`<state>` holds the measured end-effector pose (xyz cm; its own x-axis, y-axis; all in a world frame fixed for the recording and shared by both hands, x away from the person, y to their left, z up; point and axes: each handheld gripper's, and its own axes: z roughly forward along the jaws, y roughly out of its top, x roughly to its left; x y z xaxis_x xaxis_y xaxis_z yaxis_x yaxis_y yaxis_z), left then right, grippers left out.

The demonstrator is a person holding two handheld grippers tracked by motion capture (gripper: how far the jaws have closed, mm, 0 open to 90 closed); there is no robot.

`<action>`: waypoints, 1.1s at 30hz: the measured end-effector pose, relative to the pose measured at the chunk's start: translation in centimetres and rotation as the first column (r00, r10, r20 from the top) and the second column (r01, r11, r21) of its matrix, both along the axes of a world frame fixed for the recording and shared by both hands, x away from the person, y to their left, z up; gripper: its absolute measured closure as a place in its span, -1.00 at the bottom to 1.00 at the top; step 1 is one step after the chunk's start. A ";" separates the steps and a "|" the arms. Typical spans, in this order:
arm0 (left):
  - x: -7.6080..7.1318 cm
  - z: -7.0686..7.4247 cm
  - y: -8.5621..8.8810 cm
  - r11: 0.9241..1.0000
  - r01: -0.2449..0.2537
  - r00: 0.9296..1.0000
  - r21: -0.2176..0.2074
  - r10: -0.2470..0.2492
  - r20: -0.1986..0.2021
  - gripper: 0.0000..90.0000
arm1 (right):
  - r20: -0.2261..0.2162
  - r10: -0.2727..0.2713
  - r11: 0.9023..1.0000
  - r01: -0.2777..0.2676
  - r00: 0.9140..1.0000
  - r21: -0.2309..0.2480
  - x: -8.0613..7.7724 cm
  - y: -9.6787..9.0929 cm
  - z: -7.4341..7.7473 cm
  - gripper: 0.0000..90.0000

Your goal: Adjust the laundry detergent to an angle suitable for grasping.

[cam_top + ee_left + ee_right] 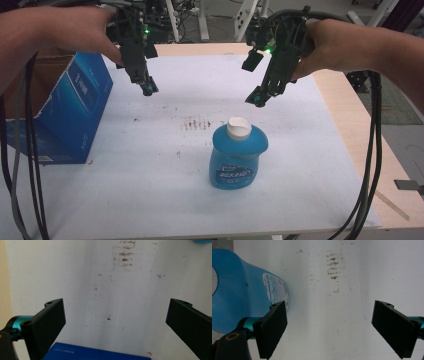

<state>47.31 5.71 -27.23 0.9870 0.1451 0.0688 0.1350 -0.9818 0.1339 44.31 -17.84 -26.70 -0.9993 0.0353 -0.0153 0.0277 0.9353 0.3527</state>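
Your right gripper (pixel 260 97) hung above white mat (pixel 165 185), jaws spread wide, nothing between them, touching nothing. Blue bottle (pixel 237 157) stood upright on mat, near middle, below that gripper and toward you; long axis vertical, white cap (pixel 239 127) on top. In right gripper view bottle (pixel 242 290) lay off to left of jaws, not between them. Your left gripper (pixel 146 86) also spread, empty, farther from bottle, near blue box (pixel 70 110). Right hand was nearer.

One blue bottle (pixel 236 159), white-capped; one blue carton (pixel 70 107); two hand-held grippers: left gripper (pixel 148 90), right gripper (pixel 258 98); one white sheet (pixel 150 190).
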 end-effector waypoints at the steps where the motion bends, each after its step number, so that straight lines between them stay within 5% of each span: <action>1: 0.0 0.0 0.0 1.000 0.000 1.000 0.001 0.000 0.000 -0.95 | 0.000 0.000 1.000 0.000 1.000 -0.001 0.0 0.0 0.0 -0.73; 33: -0.4 0.5 0.3 1.000 -0.011 1.000 -0.006 0.011 0.015 -0.95 | 0.021 -0.019 1.000 0.018 1.000 0.021 -1.4 -2.0 1.4 -0.73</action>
<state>46.87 5.98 -26.75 0.9842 0.1568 0.0828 0.1441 -0.9793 0.1421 42.94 -19.81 -25.34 -0.9979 0.0545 -0.0353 0.0374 0.9270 0.3731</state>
